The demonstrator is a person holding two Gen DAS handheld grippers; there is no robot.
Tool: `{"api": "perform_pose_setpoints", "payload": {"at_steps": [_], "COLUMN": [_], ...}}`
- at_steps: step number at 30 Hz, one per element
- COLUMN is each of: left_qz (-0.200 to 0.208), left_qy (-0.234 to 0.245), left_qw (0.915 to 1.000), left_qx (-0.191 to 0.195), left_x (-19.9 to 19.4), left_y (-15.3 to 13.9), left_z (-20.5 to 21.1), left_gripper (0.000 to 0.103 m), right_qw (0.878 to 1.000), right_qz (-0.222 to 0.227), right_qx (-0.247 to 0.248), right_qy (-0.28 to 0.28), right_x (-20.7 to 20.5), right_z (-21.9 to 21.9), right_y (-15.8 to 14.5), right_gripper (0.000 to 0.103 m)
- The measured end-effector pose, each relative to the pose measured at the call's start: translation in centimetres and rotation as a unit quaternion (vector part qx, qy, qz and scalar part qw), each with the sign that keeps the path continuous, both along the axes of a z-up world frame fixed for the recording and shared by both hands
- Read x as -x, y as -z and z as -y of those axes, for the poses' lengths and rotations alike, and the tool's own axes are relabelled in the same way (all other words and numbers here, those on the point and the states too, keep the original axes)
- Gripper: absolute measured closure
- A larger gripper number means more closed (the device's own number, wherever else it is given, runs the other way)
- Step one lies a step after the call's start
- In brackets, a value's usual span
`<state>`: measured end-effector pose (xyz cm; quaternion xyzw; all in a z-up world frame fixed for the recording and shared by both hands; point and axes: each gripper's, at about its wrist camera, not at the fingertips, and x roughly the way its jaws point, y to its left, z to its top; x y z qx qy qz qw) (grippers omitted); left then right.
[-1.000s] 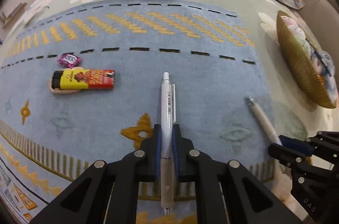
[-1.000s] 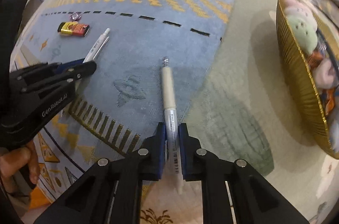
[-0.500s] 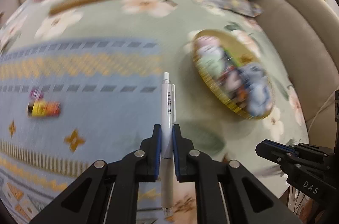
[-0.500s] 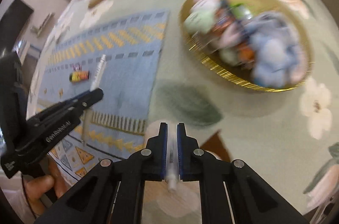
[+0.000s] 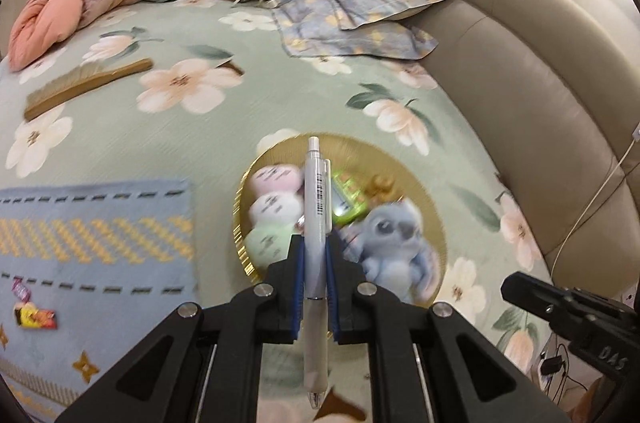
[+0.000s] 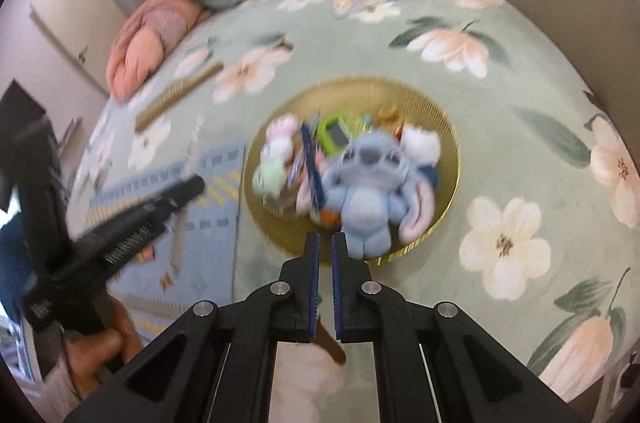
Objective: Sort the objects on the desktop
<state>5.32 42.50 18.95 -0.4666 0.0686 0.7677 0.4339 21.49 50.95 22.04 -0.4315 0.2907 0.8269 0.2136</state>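
The left hand-held gripper [image 5: 316,255] was clamped on a pen [image 5: 316,199] whose long axis ran straight ahead along the fingers, tip end toward the camera, hanging directly over the gold dish [image 5: 240,223] crowded with plush toys. The right hand-held gripper [image 6: 325,251] had its jaws together with nothing visible between them, and it too faced the dish just ahead and below. Judging by this, the left hand was the one placed to drop; free room in the dish looked scant, while the bed [image 5: 280,95] around the rim lay open.
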Motion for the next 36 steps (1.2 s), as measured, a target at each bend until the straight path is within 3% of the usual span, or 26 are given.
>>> {"api": "perform_pose_setpoints", "payload": {"at_steps": [7,11,14,16,17,18,19,21,22,23,26,28,31,36], "left_qz": [-0.02,0.0,0.032,0.044,0.046,0.048,0.052,0.055,0.055,0.054,0.061,0.071,0.081,0.107], "left_qy": [0.006,0.008,-0.006,0.003,0.004,0.001,0.0,-0.006,-0.011,-0.015,-0.034,-0.049,-0.064,-0.089], "left_qw": [0.9997,0.9996,0.9991,0.9987,0.9984,0.9982,0.9982,0.9981,0.9981,0.998,0.9964,0.9939,0.9891,0.9783], "left_qx": [-0.009,0.029,0.027,0.026,0.033,0.036,0.031,0.025,0.026,0.028,0.047,0.069,0.106,0.153], "left_x": [1.2,2.5,3.5,3.7,3.6,3.5,3.2,2.6,2.3,2.1,1.4,1.3,1.3,2.2], "left_y": [-0.1,2.5,4.2,4.9,5.2,5.3,5.4,5.2,5.0,4.9,5.3,5.9,7.0,8.8], "left_z": [-4.4,-7.1,-7.3,-7.5,-7.5,-7.2,-6.5,-4.7,-3.6,-2.5,1.2,3.7,6.7,11.1], "left_gripper": [0.096,0.093,0.092,0.084,0.071,0.062,0.061,0.06,0.059,0.056,0.05,0.05,0.05,0.049], "right_qw": [0.998,0.998,0.998,0.999,0.999,0.999,0.999,0.997,0.995,0.993,0.978,0.957,0.926,0.917], "right_qz": [-0.057,-0.062,-0.049,-0.032,-0.023,-0.014,0.002,0.027,0.04,0.052,0.101,0.143,0.157,0.119], "right_qx": [-0.016,-0.011,-0.013,-0.006,0.001,0.009,0.022,0.05,0.067,0.082,0.139,0.194,0.253,0.217], "right_qy": [0.021,0.031,0.034,0.039,0.039,0.036,0.035,0.044,0.058,0.071,0.117,0.163,0.23,0.312], "right_x": [2.5,3.4,3.1,2.6,2.3,2.0,1.4,-0.3,-1.8,-3.0,-6.5,-8.6,-10.6,-10.7], "right_z": [-3.3,-4.5,-4.7,-4.8,-4.8,-4.9,-4.8,-4.6,-4.3,-4.0,-2.9,-2.4,-2.1,-2.5], "right_y": [-2.1,-1.9,-1.0,0.2,0.8,1.4,2.3,4.3,5.5,6.5,10.5,14.2,18.0,17.9], "right_gripper": [0.097,0.096,0.096,0.096,0.095,0.091,0.087,0.064,0.06,0.055,0.054,0.054,0.054,0.049]}}
